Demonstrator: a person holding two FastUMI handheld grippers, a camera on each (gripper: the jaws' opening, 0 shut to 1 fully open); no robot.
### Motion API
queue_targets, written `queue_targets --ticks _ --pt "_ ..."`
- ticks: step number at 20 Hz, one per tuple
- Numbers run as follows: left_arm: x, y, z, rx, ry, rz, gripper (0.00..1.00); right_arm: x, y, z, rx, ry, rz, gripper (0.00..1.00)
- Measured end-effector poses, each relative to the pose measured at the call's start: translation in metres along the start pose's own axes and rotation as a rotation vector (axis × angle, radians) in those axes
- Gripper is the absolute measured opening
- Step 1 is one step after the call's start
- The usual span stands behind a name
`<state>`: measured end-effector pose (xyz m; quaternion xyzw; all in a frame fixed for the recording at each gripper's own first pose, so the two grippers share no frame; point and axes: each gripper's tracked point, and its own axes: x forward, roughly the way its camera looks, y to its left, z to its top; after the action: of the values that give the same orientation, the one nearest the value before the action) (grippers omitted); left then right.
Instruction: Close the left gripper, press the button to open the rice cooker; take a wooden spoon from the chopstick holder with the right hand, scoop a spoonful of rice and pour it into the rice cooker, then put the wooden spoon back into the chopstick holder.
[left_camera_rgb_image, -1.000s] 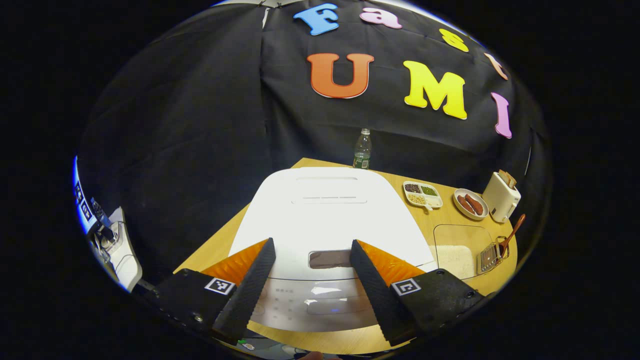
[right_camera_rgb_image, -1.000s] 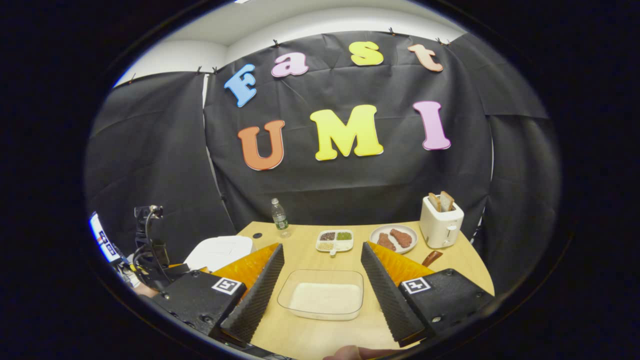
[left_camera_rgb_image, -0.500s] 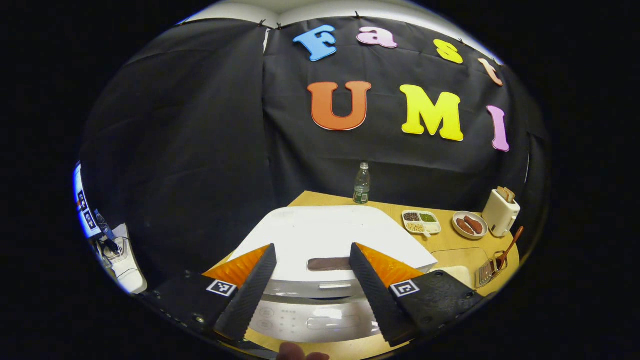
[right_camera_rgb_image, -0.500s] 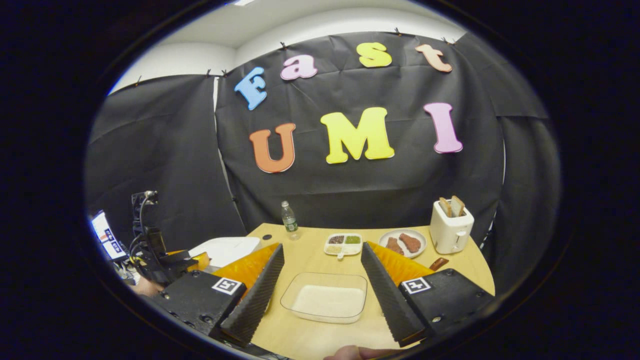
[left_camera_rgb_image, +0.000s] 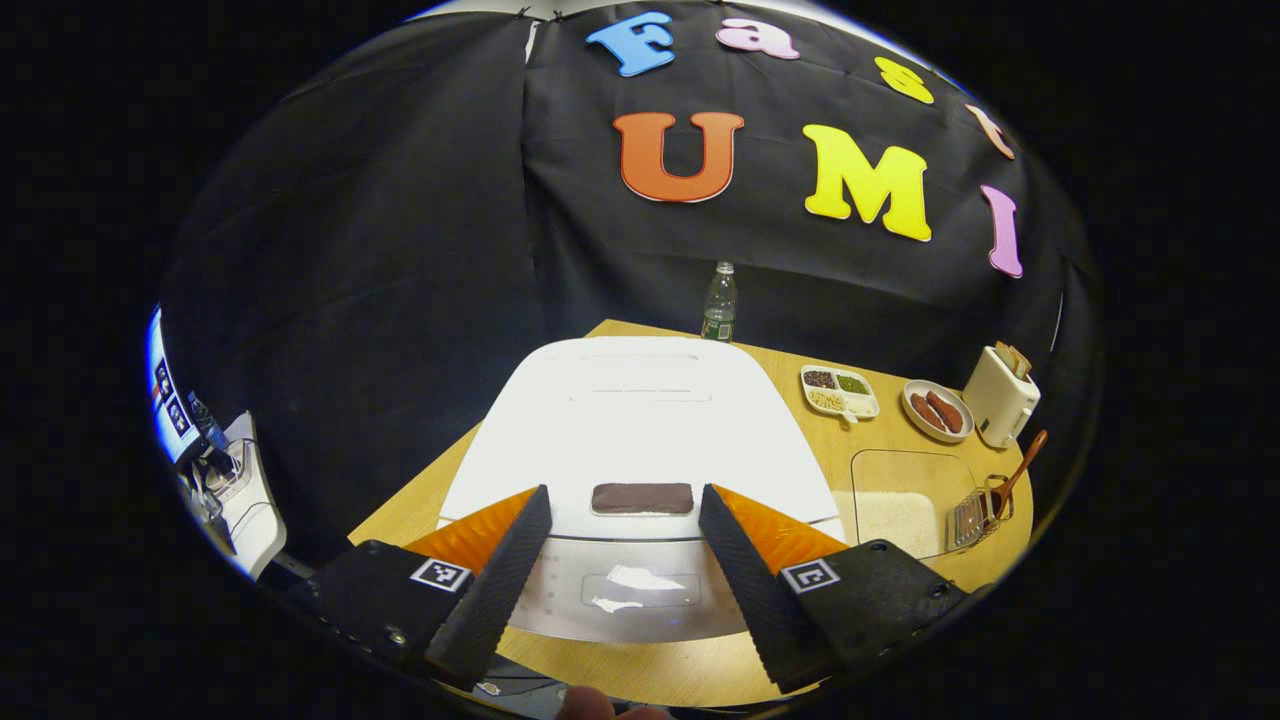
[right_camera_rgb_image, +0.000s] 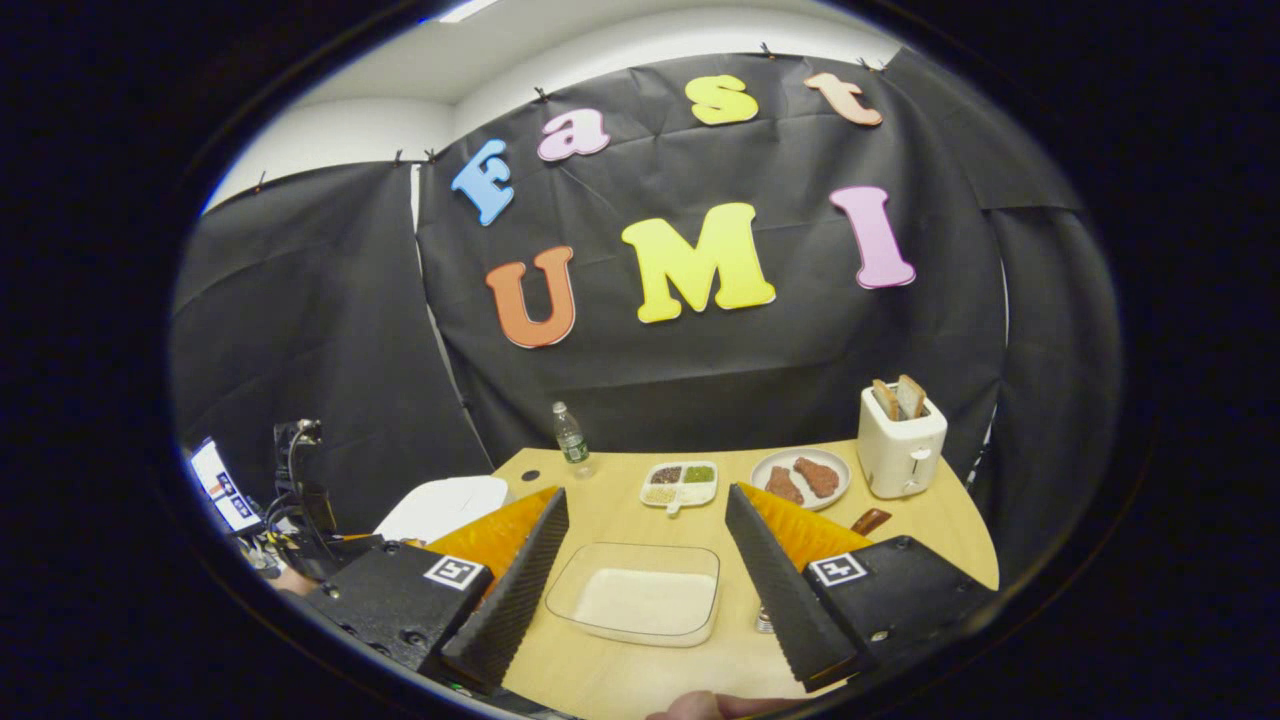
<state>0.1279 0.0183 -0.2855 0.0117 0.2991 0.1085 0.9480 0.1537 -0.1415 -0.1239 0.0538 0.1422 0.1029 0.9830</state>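
1. Both views are evenly lit from above; the light wooden table (right_camera_rgb_image: 620, 510) is rendered bright, while the black cloth wall is kept dim and matte.
2. The flat white lid of the rice cooker (left_camera_rgb_image: 640, 420) is nearly overexposed in the left gripper view, and little surface detail is retained.
3. Patches of glare are seen on the glossy front panel (left_camera_rgb_image: 630, 590) beneath that lid.
4. Only soft, short shadows are cast under the clear rectangular rice container (right_camera_rgb_image: 640, 600).
5. Strong fisheye bending is shown at the edges, where straight table edges are curved.
6. Focus is held sharp centrally; slight softness and blue fringing are noticed at the left rim.
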Motion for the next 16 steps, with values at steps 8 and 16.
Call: queue_targets --ticks 8,16 --pt "0.000 0.002 -0.008 -0.007 0.055 -0.010 1.00 0.007 -0.001 -0.016 0.030 0.031 0.011 0.99" --pt "-0.003 0.006 0.007 0.005 -0.022 0.003 0.97 -0.004 0.004 -0.005 0.027 0.004 0.002 1.00"
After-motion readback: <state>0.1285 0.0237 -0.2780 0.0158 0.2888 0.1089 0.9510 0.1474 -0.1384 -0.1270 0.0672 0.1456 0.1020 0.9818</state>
